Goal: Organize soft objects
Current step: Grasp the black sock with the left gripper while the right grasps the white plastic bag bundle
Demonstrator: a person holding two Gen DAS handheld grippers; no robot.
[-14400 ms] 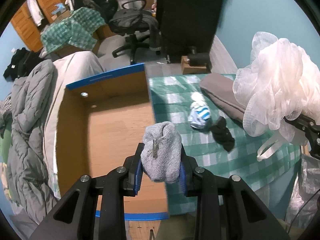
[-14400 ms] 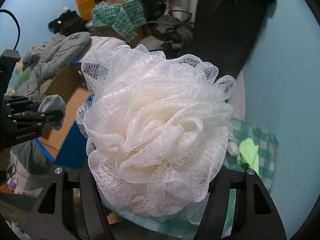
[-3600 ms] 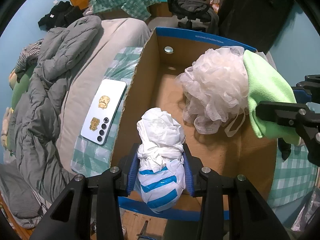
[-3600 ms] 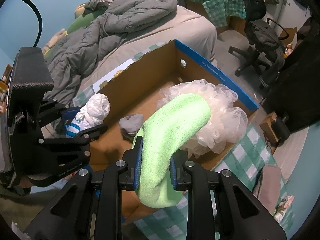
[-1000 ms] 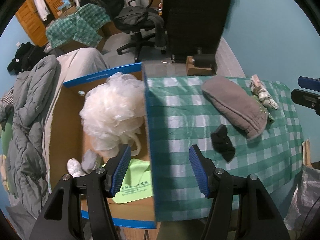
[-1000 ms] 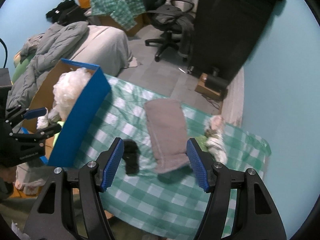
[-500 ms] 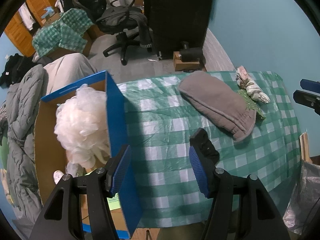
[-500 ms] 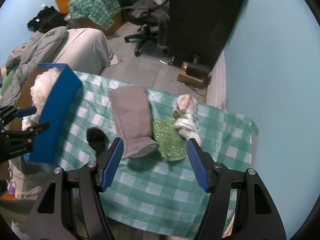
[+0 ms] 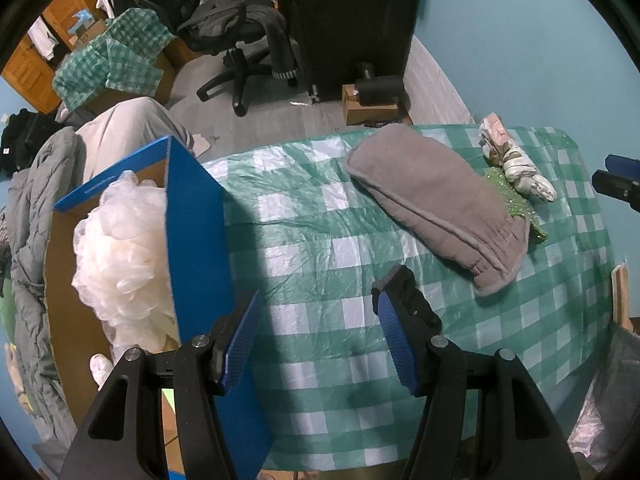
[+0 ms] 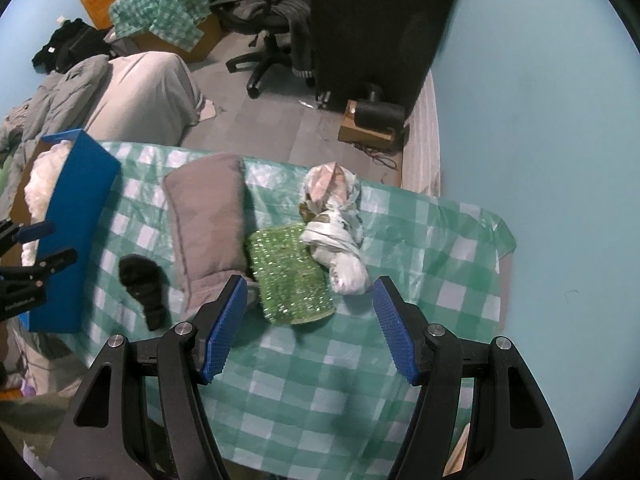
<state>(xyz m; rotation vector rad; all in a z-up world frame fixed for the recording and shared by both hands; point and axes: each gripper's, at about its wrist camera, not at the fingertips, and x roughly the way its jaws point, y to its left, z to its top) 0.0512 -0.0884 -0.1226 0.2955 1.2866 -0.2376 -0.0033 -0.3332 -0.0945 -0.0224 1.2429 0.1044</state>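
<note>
Hovering spread and empty, the left gripper [image 9: 318, 334] and right gripper [image 10: 308, 322] must next descend on the black sock [image 10: 142, 280] and green scrubber [image 10: 290, 276] lying on the checked tablecloth [image 10: 280, 392] beside the box [image 10: 76, 224].

Room background: furniture and clutter

Black office chair [image 9: 236, 36] draped with dark clothes; tall black cabinet [image 9: 348, 20] against the teal wall [image 9: 520, 48]; small cardboard box [image 10: 366, 130] on grey floor [image 10: 280, 120]; green-checked cloth over a box [image 9: 116, 64]; grey quilt [image 9: 28, 216] on bed; wooden doors [image 9: 36, 76].
</note>
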